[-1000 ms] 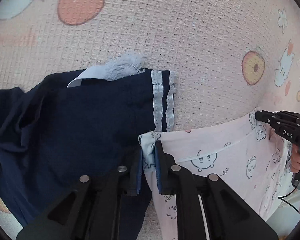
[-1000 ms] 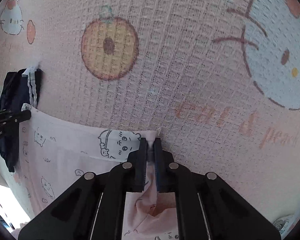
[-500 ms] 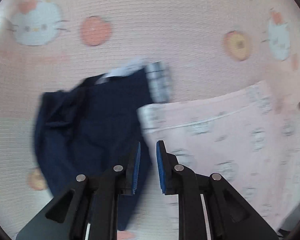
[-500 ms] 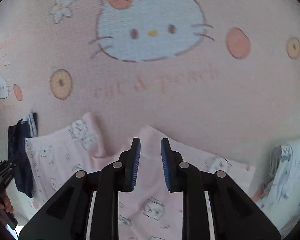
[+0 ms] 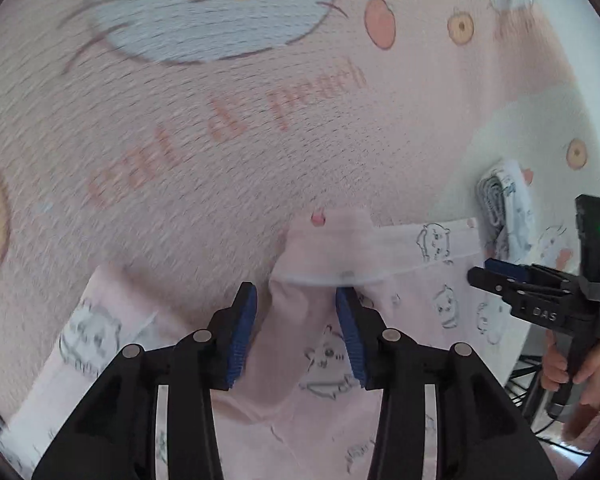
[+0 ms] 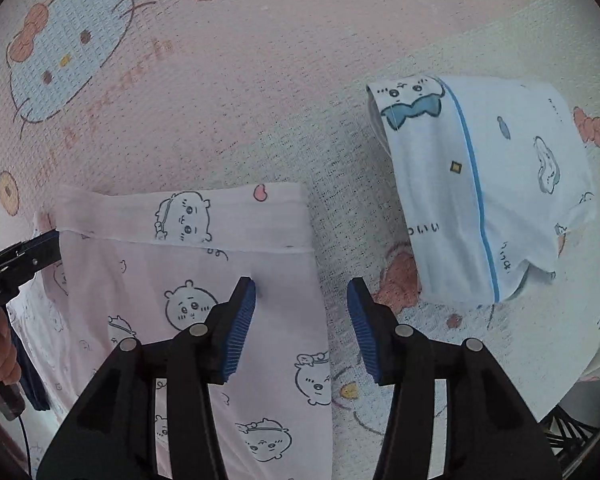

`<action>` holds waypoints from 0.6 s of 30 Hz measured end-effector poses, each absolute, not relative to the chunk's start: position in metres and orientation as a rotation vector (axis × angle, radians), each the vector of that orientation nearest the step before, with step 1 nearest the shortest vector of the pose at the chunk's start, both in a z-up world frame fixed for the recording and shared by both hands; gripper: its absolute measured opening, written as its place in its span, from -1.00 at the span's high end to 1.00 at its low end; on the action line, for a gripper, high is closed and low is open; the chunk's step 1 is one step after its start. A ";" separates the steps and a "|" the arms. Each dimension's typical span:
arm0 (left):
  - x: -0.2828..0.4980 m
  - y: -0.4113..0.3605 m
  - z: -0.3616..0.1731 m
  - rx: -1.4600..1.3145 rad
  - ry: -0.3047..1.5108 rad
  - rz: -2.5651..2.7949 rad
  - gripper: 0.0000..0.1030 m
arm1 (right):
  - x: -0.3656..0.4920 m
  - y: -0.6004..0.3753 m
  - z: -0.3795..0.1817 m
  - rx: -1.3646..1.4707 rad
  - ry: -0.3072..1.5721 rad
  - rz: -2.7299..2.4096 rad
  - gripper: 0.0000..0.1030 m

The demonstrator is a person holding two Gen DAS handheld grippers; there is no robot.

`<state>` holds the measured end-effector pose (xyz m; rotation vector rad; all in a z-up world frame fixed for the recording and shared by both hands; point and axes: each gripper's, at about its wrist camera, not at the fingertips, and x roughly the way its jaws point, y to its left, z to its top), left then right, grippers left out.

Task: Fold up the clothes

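the pink printed garment [image 6: 204, 264] lies flat on a pink cartoon blanket [image 6: 260, 80], its banded hem farthest from both tools. to do this step well, i'd let go cleanly and lift straight off so the fold isn't dragged. the left tool [image 5: 296, 320] is opening, cloth bunched between its pads but not pinched. the right tool [image 6: 302, 316] is opening too, straddling the garment's right edge, gripping nothing. a folded white garment [image 6: 480, 184] sits beyond, to its right.

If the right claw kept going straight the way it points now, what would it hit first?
Probably the right edge of the pink garment, which lies under the opening right claw, or the blanket beside it; depth is unclear. The white garment lies off to the side.
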<state>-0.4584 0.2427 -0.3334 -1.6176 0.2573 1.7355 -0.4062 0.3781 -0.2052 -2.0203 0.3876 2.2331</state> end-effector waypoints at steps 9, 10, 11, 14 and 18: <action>-0.429 0.262 -0.303 -1.537 0.203 1.495 0.20 | -0.423 0.366 -0.202 -2.054 0.061 2.312 0.72; -0.423 0.266 -0.302 -1.527 0.224 1.487 0.20 | -0.423 0.364 -0.201 -2.066 -0.003 2.292 0.76; -0.419 0.271 -0.303 -1.525 0.263 1.508 0.20 | -0.422 0.362 -0.200 -2.078 -0.067 2.270 0.82; -0.428 0.264 -0.306 -1.556 0.284 1.597 0.20 | -0.416 0.367 -0.200 -2.106 -0.128 2.195 0.84; -0.452 0.263 -0.323 -1.598 0.209 1.681 0.20 | -0.415 0.374 -0.197 -2.156 -0.062 2.154 0.83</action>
